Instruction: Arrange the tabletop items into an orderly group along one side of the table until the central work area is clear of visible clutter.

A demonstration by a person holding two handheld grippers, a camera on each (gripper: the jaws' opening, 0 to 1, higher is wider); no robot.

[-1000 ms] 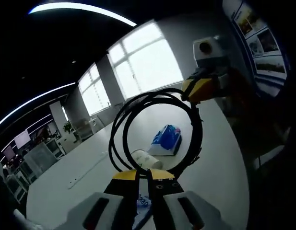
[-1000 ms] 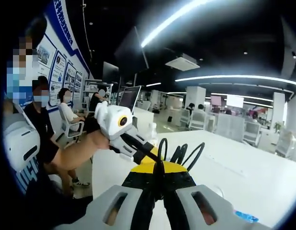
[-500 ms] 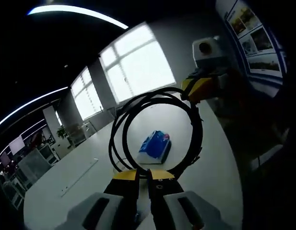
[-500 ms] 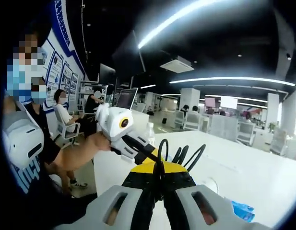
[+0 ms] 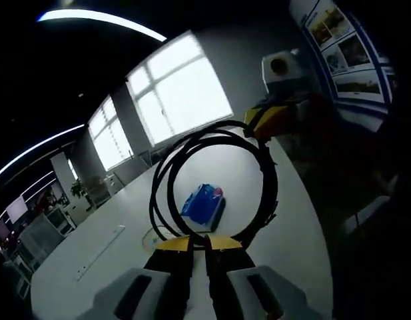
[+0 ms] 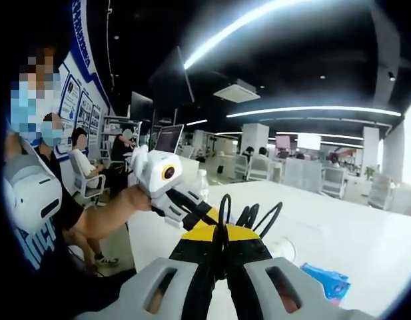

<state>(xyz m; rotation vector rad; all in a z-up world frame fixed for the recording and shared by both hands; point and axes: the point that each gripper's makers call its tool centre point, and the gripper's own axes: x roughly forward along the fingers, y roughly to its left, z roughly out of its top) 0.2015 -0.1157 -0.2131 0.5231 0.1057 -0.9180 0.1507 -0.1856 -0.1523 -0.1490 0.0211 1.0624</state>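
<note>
the coiled black cable (image 5: 212,183) is clamped aloft between both closed hand-held grippers, left (image 5: 198,241) and right (image 6: 220,233), above the white desk (image 5: 285,227); it should be lowered level beside the blue packet (image 5: 202,203).

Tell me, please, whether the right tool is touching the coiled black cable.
Touching. In the left gripper view the right tool clamps the top of the black cable loop, with no gap.

Both views are strongly bent by fisheye distortion. The windows (image 5: 175,93) are blown out to white, the ceiling is left dark, and glare is thrown by ceiling strips (image 6: 258,20).
</note>
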